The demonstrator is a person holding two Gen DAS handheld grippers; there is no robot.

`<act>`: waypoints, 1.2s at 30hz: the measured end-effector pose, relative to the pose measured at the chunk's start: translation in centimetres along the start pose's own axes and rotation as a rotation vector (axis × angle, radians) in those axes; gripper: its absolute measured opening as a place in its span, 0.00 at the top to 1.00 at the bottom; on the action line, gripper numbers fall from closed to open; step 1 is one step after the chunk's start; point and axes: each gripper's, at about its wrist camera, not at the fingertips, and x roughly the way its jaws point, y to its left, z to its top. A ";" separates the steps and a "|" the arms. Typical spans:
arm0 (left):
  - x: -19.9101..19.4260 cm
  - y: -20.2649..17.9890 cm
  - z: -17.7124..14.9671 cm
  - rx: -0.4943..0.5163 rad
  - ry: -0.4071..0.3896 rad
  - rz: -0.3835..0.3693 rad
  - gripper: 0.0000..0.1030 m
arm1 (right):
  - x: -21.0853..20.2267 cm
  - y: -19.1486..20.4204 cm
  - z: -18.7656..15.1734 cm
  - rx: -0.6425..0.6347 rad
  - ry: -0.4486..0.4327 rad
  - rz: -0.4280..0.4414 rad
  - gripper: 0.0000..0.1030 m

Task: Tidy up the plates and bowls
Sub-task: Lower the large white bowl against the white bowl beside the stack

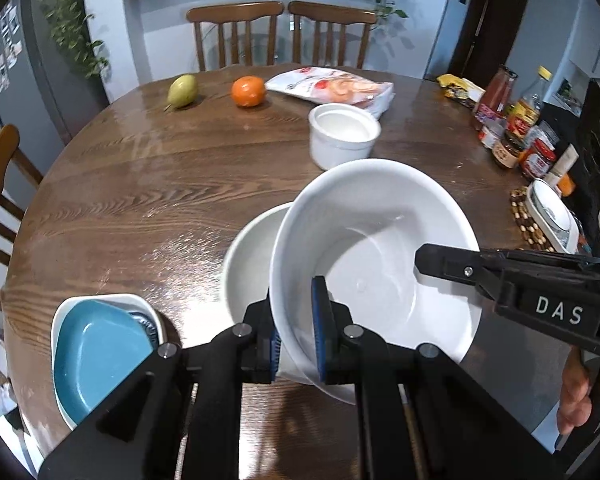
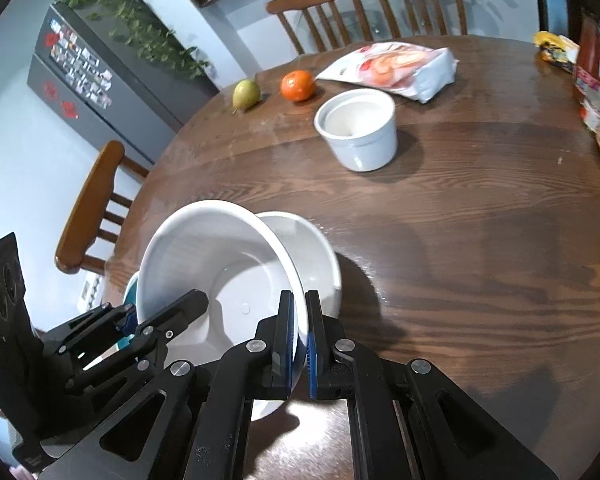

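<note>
Both grippers (image 1: 296, 320) (image 2: 300, 336) clamp bowl (image 1: 380, 248) rim.

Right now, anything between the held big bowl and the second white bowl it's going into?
Nothing visible. The large white bowl, clamped by the left gripper and the right gripper, hangs tilted beside the empty white bowl.

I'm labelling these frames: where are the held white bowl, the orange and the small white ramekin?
held white bowl (image 1: 380, 248), left wrist view, inner wall
orange (image 1: 248, 91), left wrist view, middle of peel
small white ramekin (image 2: 366, 148), right wrist view, outer side wall
</note>
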 end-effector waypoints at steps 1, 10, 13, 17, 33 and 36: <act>0.1 0.3 0.0 -0.006 0.003 0.005 0.89 | 0.3 0.1 0.1 -0.002 0.005 0.002 0.94; 2.5 2.0 -0.4 -0.032 0.074 0.011 0.89 | 3.0 0.6 0.1 0.001 0.058 -0.020 0.94; 3.2 2.2 -0.5 -0.029 0.097 0.017 0.89 | 3.7 0.4 0.0 0.005 0.076 -0.032 0.94; 3.6 2.4 -0.5 -0.027 0.106 0.019 0.89 | 4.3 0.6 0.0 0.006 0.089 -0.047 0.94; 4.2 2.1 -0.1 0.014 0.112 0.057 0.87 | 4.8 1.6 0.5 -0.078 0.087 -0.140 0.94; 4.2 2.0 -0.1 0.016 0.108 0.062 0.87 | 4.7 1.7 0.5 -0.085 0.082 -0.150 0.94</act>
